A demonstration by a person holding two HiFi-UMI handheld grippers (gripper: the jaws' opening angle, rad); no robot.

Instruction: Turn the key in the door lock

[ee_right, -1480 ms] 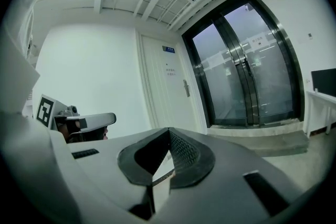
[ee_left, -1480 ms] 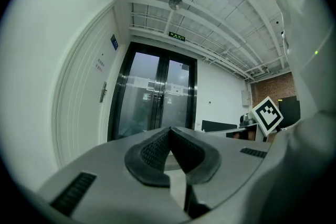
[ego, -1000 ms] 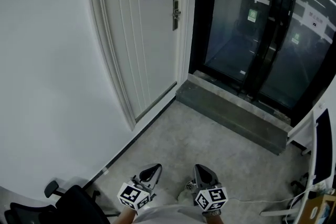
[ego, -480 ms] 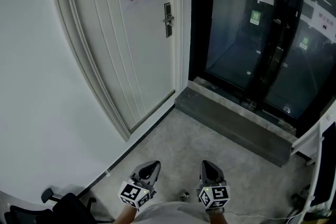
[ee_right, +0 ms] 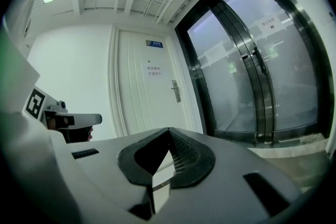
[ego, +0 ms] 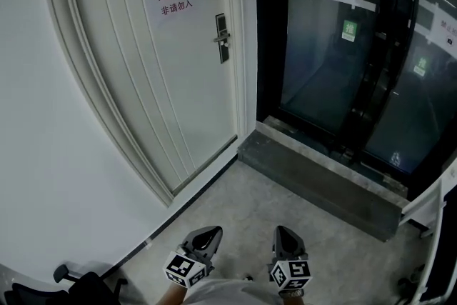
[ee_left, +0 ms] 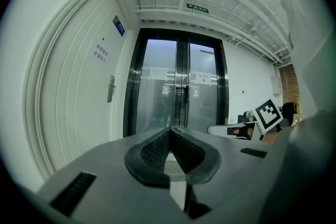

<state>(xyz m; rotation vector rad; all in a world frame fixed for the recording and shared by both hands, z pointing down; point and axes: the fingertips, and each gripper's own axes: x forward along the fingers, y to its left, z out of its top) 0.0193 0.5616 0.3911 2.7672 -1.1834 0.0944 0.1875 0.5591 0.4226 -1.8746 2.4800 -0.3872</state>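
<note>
— Lock [ego: 222,38]: where from the tongs?
— On the door's [ego: 136,82] right edge, well apart from both, far ahead.
— Its look?
— Dark upright plate, lever handle; no key can be made out.
— Tongs?
— Left tongs [ego: 206,238] and right tongs [ego: 285,239] are both closed and empty.

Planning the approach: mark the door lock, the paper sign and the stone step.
door lock [ego: 222,39]: head view, middle of its metal plate.
paper sign [ego: 175,1]: head view, sheet centre.
stone step [ego: 314,183]: head view, its front face.
</note>
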